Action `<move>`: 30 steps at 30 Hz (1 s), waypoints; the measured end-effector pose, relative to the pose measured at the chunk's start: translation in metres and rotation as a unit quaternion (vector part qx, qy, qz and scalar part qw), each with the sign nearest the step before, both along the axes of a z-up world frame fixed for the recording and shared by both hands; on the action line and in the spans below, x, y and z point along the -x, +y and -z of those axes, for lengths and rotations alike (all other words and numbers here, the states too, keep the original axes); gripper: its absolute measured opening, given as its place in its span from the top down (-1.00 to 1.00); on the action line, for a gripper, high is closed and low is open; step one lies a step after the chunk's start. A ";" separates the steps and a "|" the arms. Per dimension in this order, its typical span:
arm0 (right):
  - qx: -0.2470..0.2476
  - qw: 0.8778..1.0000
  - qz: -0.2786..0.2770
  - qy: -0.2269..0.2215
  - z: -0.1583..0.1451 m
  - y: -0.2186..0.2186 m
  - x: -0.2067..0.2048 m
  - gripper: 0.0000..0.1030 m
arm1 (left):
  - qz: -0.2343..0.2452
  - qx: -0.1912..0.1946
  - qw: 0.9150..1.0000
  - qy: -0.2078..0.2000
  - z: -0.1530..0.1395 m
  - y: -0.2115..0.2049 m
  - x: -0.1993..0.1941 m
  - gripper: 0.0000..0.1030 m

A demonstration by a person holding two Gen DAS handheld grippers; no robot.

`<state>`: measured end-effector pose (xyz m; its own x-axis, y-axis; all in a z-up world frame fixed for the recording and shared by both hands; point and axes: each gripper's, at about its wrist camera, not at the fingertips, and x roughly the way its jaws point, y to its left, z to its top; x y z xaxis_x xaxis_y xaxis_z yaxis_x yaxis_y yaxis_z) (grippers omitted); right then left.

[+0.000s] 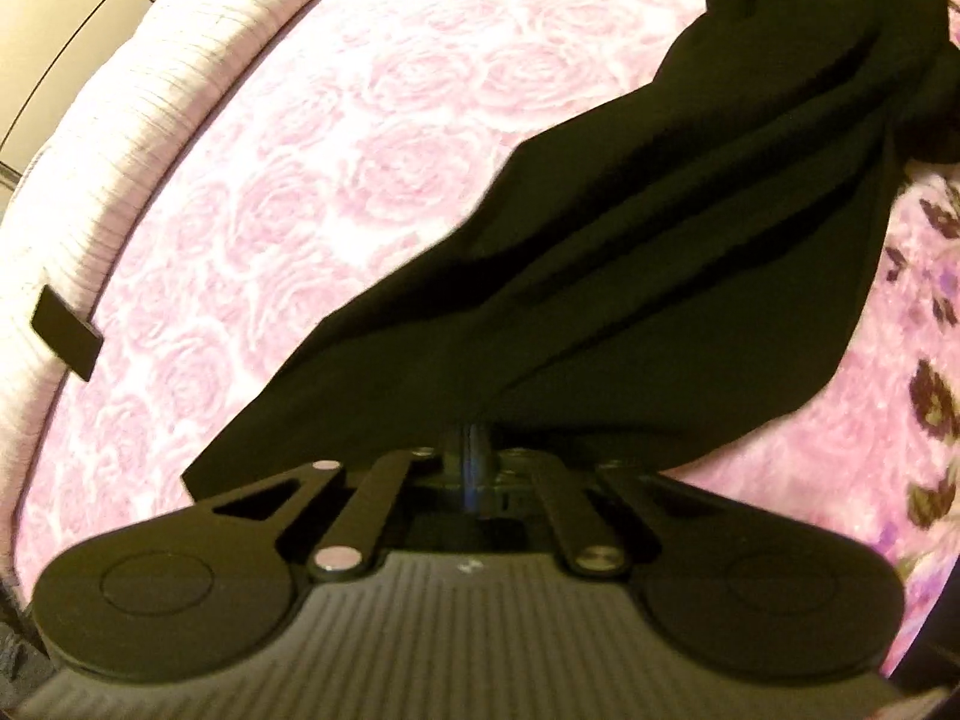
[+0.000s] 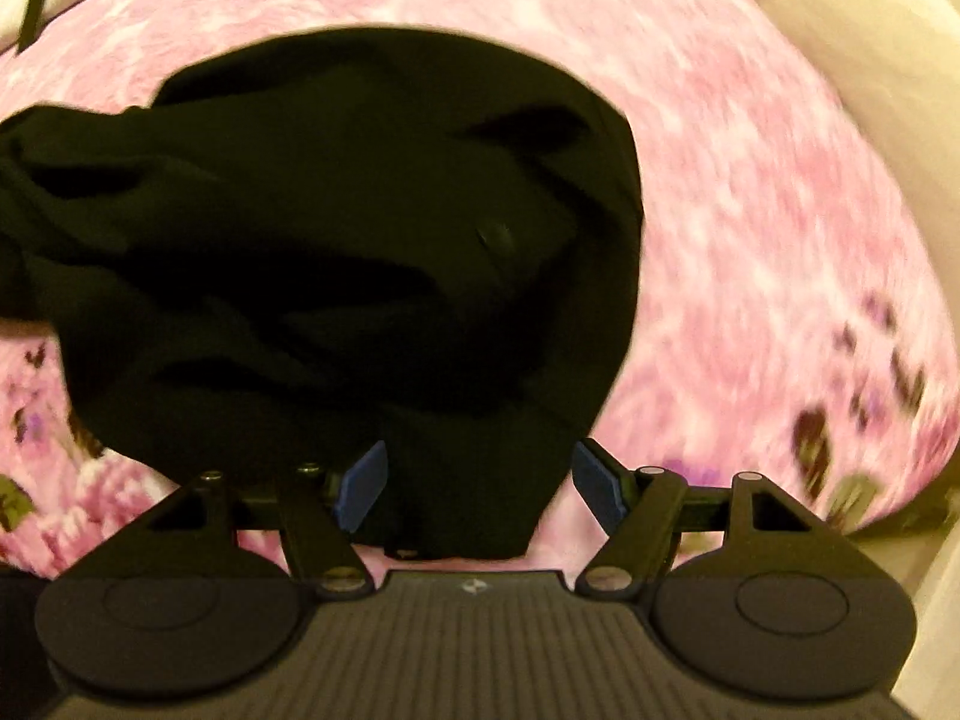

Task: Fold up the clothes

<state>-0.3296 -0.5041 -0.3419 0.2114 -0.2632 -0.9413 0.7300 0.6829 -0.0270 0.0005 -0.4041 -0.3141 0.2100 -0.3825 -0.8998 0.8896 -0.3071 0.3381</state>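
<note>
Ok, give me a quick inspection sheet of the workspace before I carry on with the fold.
Surface: pink rose-patterned bedspread, with a cream ribbed border.
Job's things: black fabric garment, bunched and creased, not yet folded flat.
Clutter: small black rectangular tag at the bedspread's edge.
Grippers: left hand-held gripper shut on the garment's edge; right hand-held gripper open, blue pads either side of a garment fold.
Cables: nothing seen.
Surroundings: pale tiled floor.
</note>
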 end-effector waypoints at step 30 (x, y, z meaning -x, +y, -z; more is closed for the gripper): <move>0.079 0.977 -0.197 0.010 -0.025 -0.095 -0.177 -0.41 | 0.177 -0.043 0.981 -0.070 0.091 -0.134 -0.095 -0.01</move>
<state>-0.1527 -0.5992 -0.3172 0.3078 -0.3080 -0.9002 0.4093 0.8970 -0.1669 0.0959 -0.5378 -0.4047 0.2012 -0.3770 -0.9041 0.6689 -0.6214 0.4079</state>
